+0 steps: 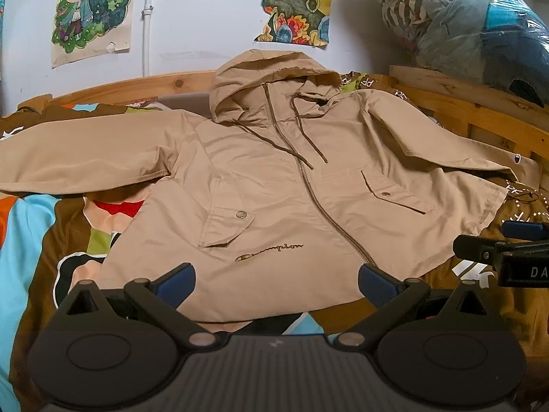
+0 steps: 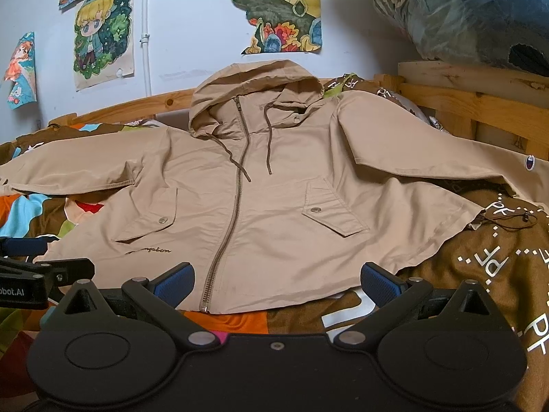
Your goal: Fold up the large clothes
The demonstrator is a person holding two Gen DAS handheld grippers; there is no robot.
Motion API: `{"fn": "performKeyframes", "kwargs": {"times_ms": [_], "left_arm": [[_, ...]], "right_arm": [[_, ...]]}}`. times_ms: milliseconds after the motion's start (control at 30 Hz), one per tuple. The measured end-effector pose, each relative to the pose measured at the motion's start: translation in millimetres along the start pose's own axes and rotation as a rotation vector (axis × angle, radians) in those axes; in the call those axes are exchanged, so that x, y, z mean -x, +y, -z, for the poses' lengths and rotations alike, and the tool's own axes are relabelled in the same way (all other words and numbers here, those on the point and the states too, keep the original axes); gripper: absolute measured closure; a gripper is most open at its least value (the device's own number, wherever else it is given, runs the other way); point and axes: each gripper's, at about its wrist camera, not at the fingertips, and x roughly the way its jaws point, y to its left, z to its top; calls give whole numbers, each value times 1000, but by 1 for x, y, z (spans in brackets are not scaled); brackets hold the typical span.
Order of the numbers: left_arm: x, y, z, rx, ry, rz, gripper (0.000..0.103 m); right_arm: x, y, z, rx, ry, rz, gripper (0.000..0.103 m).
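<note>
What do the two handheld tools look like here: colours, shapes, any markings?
Both match: the left tool and right tool have black bodies, paired round discs, angled linkage arms with silver pivot pins, and blue textured pads. White lettering marks their sides. No hands, sleeves or cables show.

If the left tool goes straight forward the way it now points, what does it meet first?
Most likely the jacket: the left tool is open, with the hem between its fingers. Going on, it would probably slide onto the front near the embroidered logo. Its height above the cloth is unclear.
</note>
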Motion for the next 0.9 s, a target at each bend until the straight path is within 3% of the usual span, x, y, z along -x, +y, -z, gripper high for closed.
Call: {"fn": "performKeyframes", "kwargs": {"times_ms": [900], "left_arm": [[0,-2,1,-3,5,-1,1]], "right_arm": [[-1,1,0,-2,4,1,1]]}}
